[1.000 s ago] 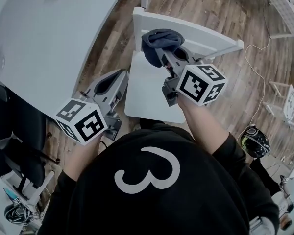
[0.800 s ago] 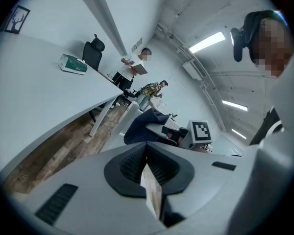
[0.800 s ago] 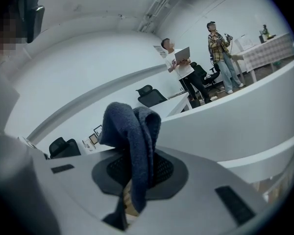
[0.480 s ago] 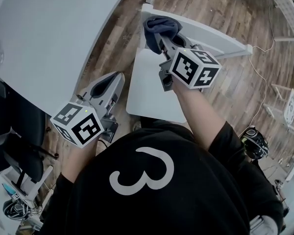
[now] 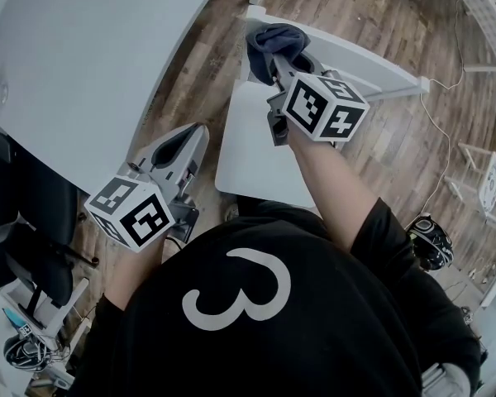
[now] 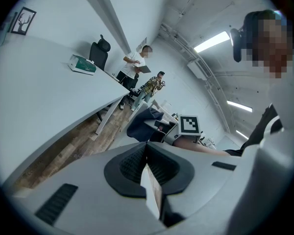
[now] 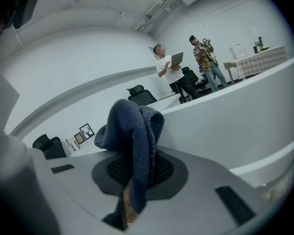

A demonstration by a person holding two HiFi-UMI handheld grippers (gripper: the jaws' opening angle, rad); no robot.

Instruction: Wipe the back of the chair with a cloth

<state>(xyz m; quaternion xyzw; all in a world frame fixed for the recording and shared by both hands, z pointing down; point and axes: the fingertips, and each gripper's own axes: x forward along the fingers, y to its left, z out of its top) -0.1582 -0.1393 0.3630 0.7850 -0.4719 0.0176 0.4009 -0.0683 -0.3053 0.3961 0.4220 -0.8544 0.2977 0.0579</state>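
- The right gripper (image 5: 274,63) reaches forward over the seat (image 5: 250,151) of the white chair (image 5: 256,172), and its tip is at the left end of the chair's back (image 5: 372,63).
- Its jaws are closed on a dark blue cloth (image 5: 273,41). In the right gripper view the cloth (image 7: 133,131) is pinched between the two pads of the right gripper (image 7: 130,199) and rises above them in a bunched fold.
- In the head view the cloth lies against the top rail of the back at that left end. I cannot tell how firmly it presses on the rail.
- The left gripper (image 5: 194,139) is to the left of the chair, near the front left corner of the seat and apart from it. It is low, above the wooden floor (image 5: 200,64).
- In the left gripper view the jaws of the left gripper (image 6: 149,175) are together and nothing is between them. It points toward the chair, where the cloth (image 6: 141,124) and the marker cube (image 6: 188,126) of the right gripper show.
- A large white table (image 5: 91,64) stands to the left of the chair, beyond the left gripper.
- Two people (image 7: 174,75) stand far behind the chair.
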